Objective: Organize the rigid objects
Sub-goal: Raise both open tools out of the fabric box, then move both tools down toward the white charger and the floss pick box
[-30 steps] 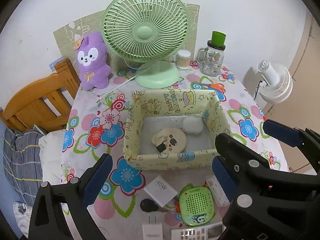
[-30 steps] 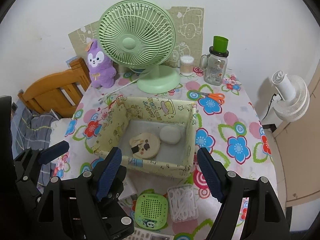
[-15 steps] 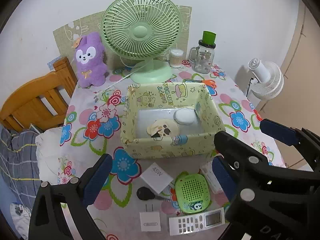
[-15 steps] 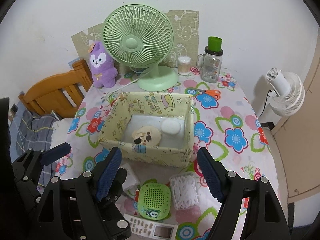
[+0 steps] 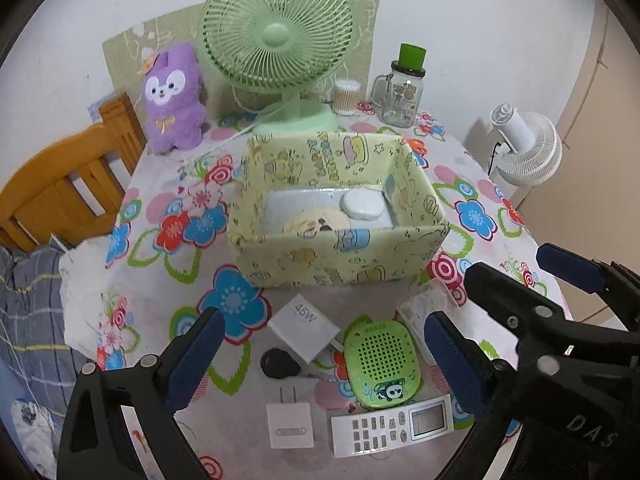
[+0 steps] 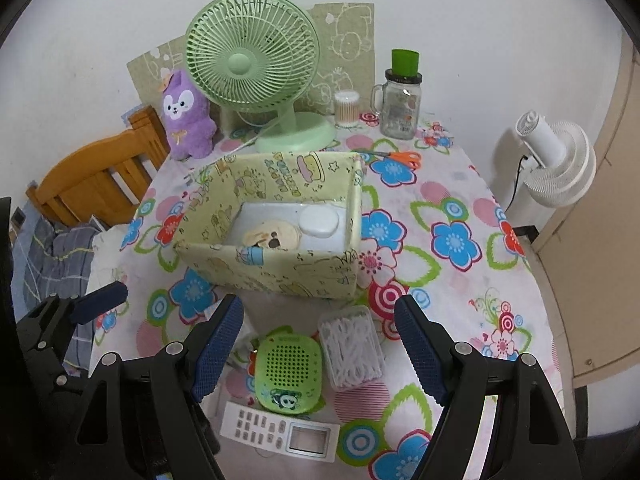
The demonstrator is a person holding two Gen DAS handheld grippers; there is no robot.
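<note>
Both grippers, left [image 5: 320,356] and right [image 6: 320,344], gape (apparently empty).

I'm looking into a home, likely a bedroom corner. A round table under a flowered plastic tablecloth [image 6: 460,240] stands against a white wall, with a purple plush rabbit toy [image 6: 187,118] and a pale green desk fan [image 6: 256,76] on it. Beside it are an orange wooden chair [image 5: 68,184] and grey checked bedding [image 5: 28,300].
</note>
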